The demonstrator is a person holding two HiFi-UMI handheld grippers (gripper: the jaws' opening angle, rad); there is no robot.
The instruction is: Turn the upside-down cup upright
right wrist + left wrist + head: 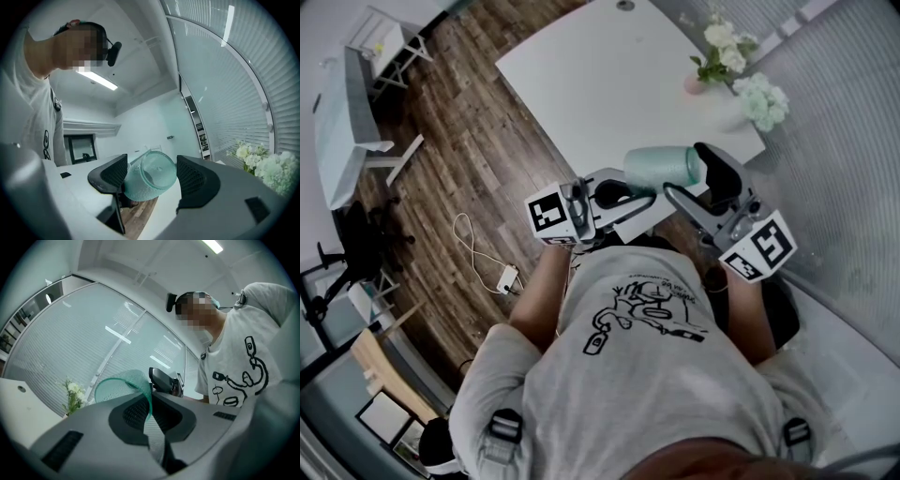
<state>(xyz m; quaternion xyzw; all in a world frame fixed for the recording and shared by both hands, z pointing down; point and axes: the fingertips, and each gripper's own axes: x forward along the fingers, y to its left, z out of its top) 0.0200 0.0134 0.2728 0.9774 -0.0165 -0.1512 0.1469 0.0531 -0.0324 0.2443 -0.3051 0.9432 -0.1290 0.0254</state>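
Observation:
A teal textured cup [663,166] hangs on its side in the air over the near edge of the white table [600,75]. My left gripper [628,194] is shut on the cup's rim; in the left gripper view the thin wall of the cup [123,384] runs down between the closed jaws of this gripper [149,405]. My right gripper [695,178] stands open around the other end. In the right gripper view the cup's base [151,175] faces the camera between the two spread pads of the gripper [151,174], close to the left pad and apart from the right one.
White flowers in a pink vase [719,49] and a pale green bunch [763,99] stand at the table's far right, beside a ribbed glass wall. A cable and plug block [505,277] lie on the wood floor to the left, with an office chair [358,242] further left.

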